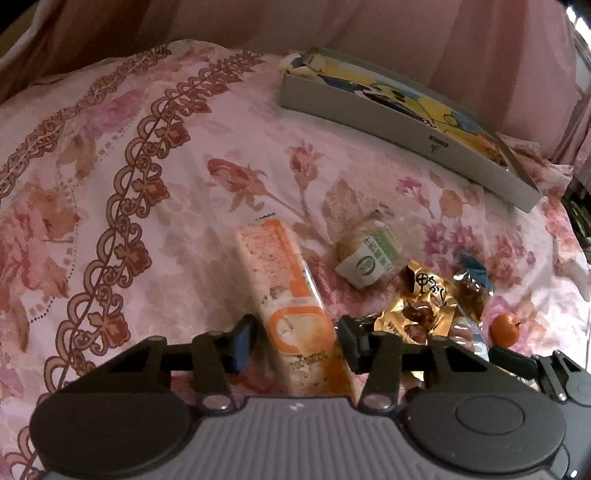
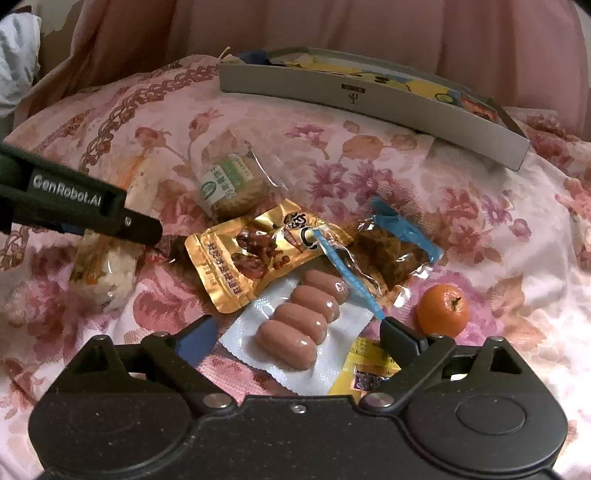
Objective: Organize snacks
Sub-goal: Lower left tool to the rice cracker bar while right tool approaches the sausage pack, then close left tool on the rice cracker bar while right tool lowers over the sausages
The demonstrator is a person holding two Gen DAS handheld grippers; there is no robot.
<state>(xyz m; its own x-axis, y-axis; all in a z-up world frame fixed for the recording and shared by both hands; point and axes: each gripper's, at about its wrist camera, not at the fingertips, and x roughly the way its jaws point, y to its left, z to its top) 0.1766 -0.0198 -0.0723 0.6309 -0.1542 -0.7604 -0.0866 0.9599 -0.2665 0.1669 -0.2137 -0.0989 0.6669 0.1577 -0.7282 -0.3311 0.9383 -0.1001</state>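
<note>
Left tongs spread, straddling the near end of the orange-and-white snack bar; whether the pads are touching the wrapper, cannot tell. Right tongs spread wide, hovering over the sausage pack, holding nothing.

Step in hand, judging: picking up loose snacks. Next move calls for closing on the bar and carrying it to the grey box.

Taking the sausage pack as landmark: tangerine lying just right; gold packet and clear blue-edged packet overlapping just behind; green-labelled cake farther back left; box well beyond, already holding wrappers.

Everything resting on a bed with a floral bedspread. Pink curtain hanging behind.
</note>
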